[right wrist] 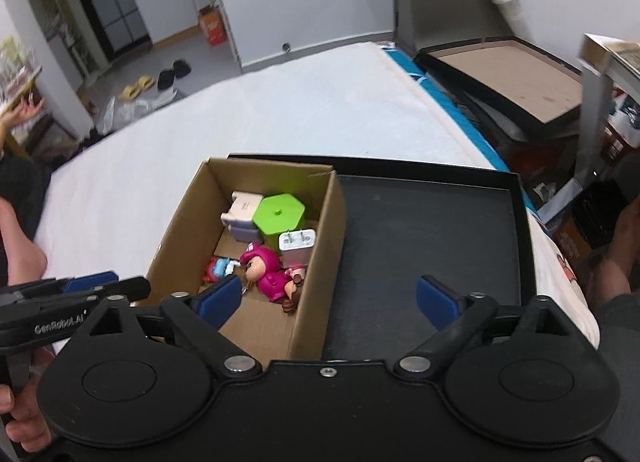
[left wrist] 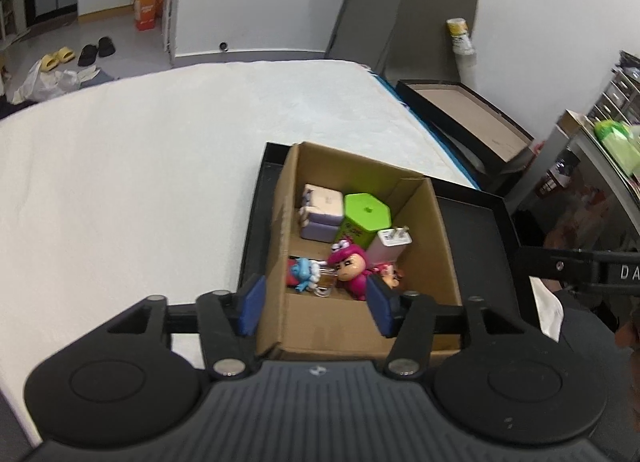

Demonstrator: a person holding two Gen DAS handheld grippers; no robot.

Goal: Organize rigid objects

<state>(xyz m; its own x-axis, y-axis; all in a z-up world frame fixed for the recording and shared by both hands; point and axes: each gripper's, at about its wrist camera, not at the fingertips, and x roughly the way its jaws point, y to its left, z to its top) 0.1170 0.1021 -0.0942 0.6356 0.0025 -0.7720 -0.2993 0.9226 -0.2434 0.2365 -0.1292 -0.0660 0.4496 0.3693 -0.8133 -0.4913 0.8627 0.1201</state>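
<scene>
The left gripper (left wrist: 316, 304) has its blue pads spread with nothing between them; it hangs above the near wall of the cardboard box (left wrist: 352, 334), one pad outside the left wall, the other over the interior. The right gripper (right wrist: 328, 300) stands wide apart and empty; its left pad sits over the box interior, its right pad over the bare floor of the black tray (right wrist: 424, 230). In the right wrist view the left gripper appears at the lower left edge, held by a hand (right wrist: 20, 418).

The cardboard box stands inside the left part of the black tray, its top open; the tray rests on the white mattress (left wrist: 140, 166). Inside the box, toward the far wall, a pale lilac block toy (left wrist: 322, 212) lies just beside a green hexagonal container (left wrist: 366, 214); a white plug adapter (left wrist: 390, 242) leans against the container, prongs up. Nearer the grippers, a magenta figure (left wrist: 352, 266) lies on the box floor; a blue-and-red figure (left wrist: 302, 274) lies to its left with a small clear mug-shaped piece (left wrist: 325, 284) between them; a smaller pink figure (left wrist: 390, 276) lies to its right.

Beyond the mattress edge, a second black tray with a brown floor (right wrist: 504, 74) sits well apart from the box.
</scene>
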